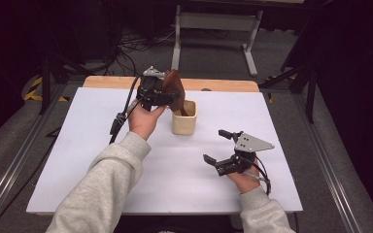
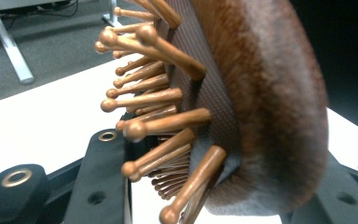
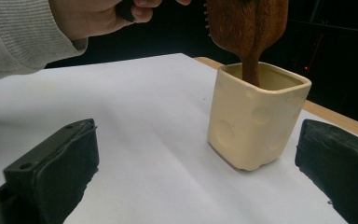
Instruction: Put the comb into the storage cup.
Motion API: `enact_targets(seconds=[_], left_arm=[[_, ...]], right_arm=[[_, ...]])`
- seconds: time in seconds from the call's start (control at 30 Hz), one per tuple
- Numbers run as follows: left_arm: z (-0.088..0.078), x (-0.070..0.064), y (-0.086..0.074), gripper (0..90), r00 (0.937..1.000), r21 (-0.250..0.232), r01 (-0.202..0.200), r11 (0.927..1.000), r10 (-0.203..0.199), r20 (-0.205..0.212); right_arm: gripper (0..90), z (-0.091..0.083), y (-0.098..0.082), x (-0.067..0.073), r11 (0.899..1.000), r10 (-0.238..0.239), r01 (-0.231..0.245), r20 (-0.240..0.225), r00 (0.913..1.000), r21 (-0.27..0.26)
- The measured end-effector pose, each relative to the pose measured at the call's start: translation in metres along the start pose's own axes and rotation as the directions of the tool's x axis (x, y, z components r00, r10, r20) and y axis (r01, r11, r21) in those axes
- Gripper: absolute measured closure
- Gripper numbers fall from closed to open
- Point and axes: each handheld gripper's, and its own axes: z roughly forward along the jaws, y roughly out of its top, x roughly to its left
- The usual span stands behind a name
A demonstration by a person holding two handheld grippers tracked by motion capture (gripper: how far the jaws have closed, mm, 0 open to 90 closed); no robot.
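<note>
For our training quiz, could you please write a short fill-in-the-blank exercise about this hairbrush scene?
1. The left tool is shut on the wooden ____.
2. The hairbrush has its handle inside the cream ____.
3. The right tool has its jaws ____ and holds nothing.
4. The cup stands on the ____ table.

Missing words: hairbrush; cup; open; white

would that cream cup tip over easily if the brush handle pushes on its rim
Probably somewhat. The cream cup looks taller than it is wide, and a sideways push at the rim would lever it. Its squarish flat base on the white table should resist rolling. The wooden hairbrush, held by the left gripper, looks stiff, so it would pass force on directly.
</note>
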Motion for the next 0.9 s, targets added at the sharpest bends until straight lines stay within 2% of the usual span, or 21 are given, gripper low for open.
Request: enact_targets(seconds=[0.2,0.4,0.77,0.83,0.9], left_arm=[[0.0046,0.0003,-0.0015,54.3,0.9997,0.026,0.019,0.9995,-0.02,0.014],[0.0078,0.0004,-0.0029,53.5,0.9998,0.043,0.018,0.9989,-0.018,0.005],[0.0104,0.0037,-0.0064,51.4,0.9996,0.067,0.027,0.9974,-0.027,0.012],[0.0096,0.0042,-0.0065,50.2,0.9998,0.071,0.018,0.9973,-0.018,0.002],[0.0093,0.0046,-0.0069,48.0,0.9996,0.077,0.026,0.9967,-0.026,-0.009]], right_arm=[[0.2,0.0,0.0001,0.0001,1.0,0.001,-0.001,-0.001,1.0,-0.002],[0.2,0.0004,0.0,0.0002,1.0,0.002,-0.002,-0.007,1.0,-0.001],[0.2,0.001,-0.0002,0.0001,1.0,0.005,-0.005,-0.012,0.9999,0.001],[0.2,0.0011,-0.0003,0.0001,1.0,0.004,-0.004,-0.011,0.9999,0.002],[0.2,0.0012,-0.0002,0.0002,1.0,0.006,-0.006,-0.012,0.9999,0.001]])
